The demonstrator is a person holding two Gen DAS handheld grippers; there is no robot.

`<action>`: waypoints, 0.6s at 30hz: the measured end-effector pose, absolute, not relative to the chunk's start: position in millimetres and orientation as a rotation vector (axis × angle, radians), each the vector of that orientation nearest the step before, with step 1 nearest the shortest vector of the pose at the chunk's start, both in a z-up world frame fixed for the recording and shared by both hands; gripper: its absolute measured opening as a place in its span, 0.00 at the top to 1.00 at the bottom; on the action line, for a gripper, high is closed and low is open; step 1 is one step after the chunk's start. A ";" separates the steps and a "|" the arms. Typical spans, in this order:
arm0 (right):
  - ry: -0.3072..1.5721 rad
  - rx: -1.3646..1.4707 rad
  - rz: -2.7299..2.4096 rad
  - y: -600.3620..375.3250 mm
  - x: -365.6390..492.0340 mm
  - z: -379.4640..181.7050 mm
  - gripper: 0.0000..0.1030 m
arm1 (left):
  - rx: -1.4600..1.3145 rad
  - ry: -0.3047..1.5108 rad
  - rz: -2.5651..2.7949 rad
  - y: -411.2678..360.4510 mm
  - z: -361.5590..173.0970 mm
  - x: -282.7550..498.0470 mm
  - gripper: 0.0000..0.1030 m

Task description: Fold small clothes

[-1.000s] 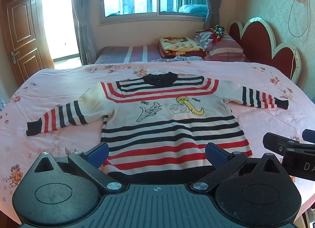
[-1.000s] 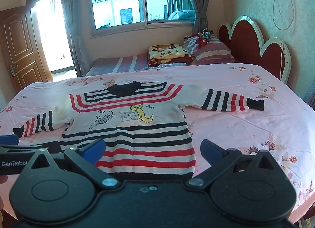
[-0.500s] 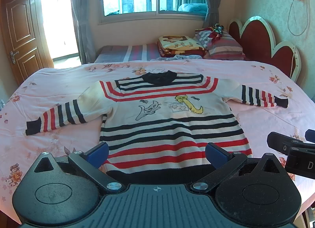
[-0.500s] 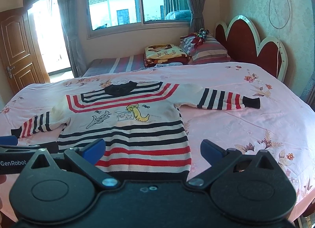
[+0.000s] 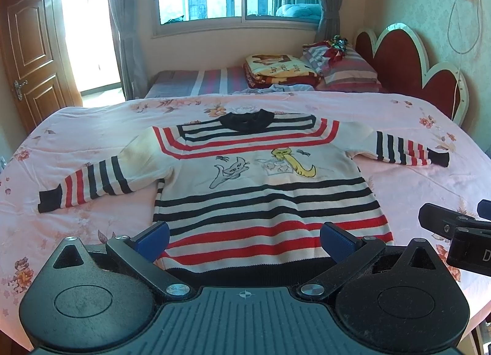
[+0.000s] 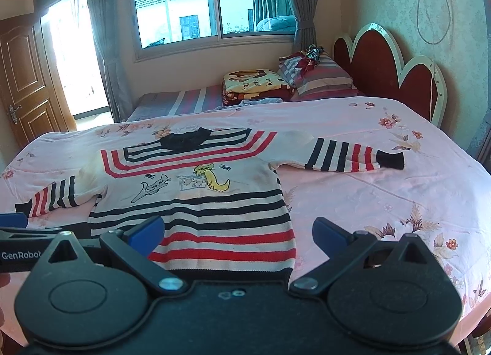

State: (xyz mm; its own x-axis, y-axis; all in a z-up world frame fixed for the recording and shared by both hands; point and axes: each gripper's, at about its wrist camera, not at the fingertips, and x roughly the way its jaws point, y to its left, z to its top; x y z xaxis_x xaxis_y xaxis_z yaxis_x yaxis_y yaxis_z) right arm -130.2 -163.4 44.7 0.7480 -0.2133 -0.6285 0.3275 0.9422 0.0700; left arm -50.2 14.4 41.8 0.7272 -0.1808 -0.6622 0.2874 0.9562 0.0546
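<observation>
Garment: a small striped sweater (image 5: 264, 189) lies face up and spread flat on the pink floral bed (image 5: 92, 128), collar toward the far side, black hem at the near edge.
Sleeves: both reach out sideways; the left sleeve (image 5: 92, 183) slants toward the near side, the right sleeve (image 5: 399, 149) lies nearly straight out.
Left gripper (image 5: 244, 240): jaws wide apart, nothing between them, poised over the hem without touching the cloth as far as I can tell.
Right gripper (image 6: 237, 234): also wide apart and empty, over the hem's right corner and the bare sheet beside it.
Done: only the laying-out; 0 folds are visible in either view.
Left to do: by my judgement all of it, namely both sleeves brought in over the body, the sides turned in, then the hem carried up toward the collar.
Stage: the very start, with both grippers placed for a first grasp.
Other items: folded blankets and pillows (image 5: 307, 70) sit well apart by the headboard.
</observation>
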 end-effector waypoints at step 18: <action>0.651 0.192 -0.303 -166.4 -123.6 43.9 0.01 | 0.151 0.719 -0.253 20.8 39.1 -37.5 0.00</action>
State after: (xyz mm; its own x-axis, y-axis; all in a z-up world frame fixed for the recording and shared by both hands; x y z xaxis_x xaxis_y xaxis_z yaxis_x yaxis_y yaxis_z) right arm -123.6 -166.4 43.9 0.7537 -0.2160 -0.6207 0.3354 0.9386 0.0807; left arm -37.5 20.8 39.1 0.7237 -0.1772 -0.6670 0.2801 0.9587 0.0492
